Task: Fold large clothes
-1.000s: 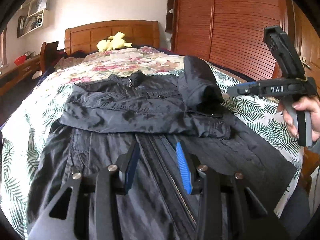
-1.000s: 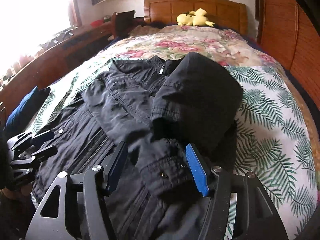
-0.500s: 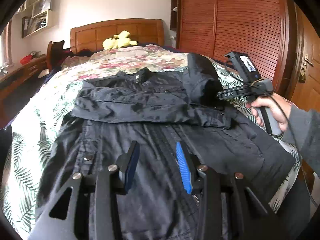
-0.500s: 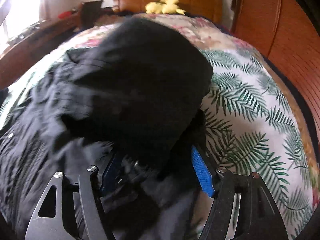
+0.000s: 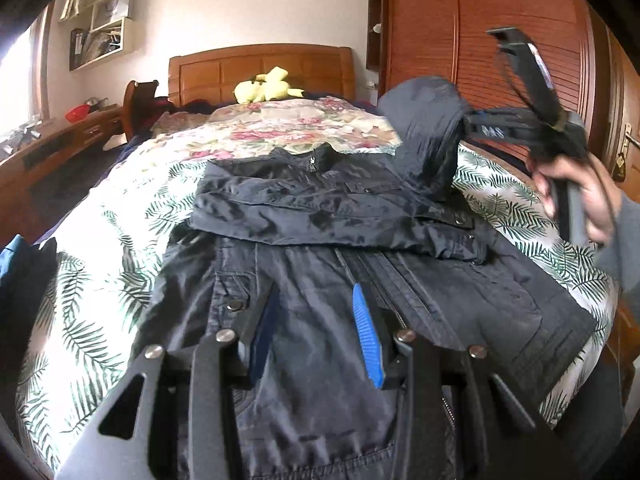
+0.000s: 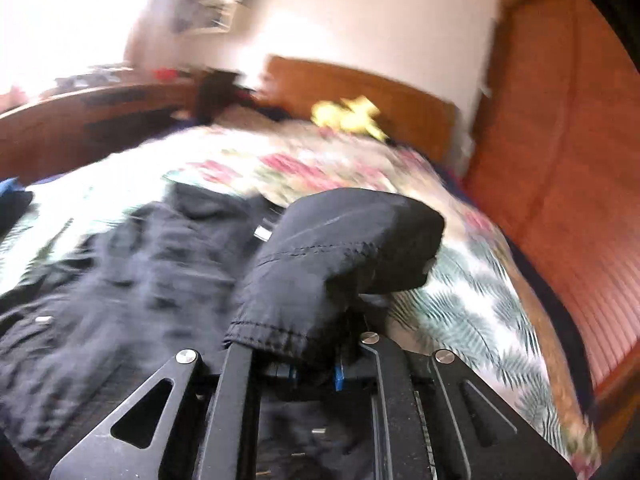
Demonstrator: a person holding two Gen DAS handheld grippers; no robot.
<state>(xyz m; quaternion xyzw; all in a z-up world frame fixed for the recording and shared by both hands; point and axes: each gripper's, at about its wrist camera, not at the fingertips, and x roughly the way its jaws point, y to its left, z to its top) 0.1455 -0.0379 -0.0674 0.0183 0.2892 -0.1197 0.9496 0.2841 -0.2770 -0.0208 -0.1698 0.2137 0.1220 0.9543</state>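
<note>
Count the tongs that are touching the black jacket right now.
1. The right tongs are shut on the jacket's sleeve, lifted over the bed. The left tongs hang open above the black jacket, apparently not touching.

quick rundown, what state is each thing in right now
jacket: spread flat on the bed, one sleeve folded across the chest
right sleeve: lifted off the jacket, pinched by its cuff
right gripper: shut on the sleeve cuff, raised
left gripper: open, fingers apart over the jacket's lower front, holding nothing
bed: covered with a leaf-print spread
yellow plush toy: lying by the headboard
wardrobe doors: closed
</note>
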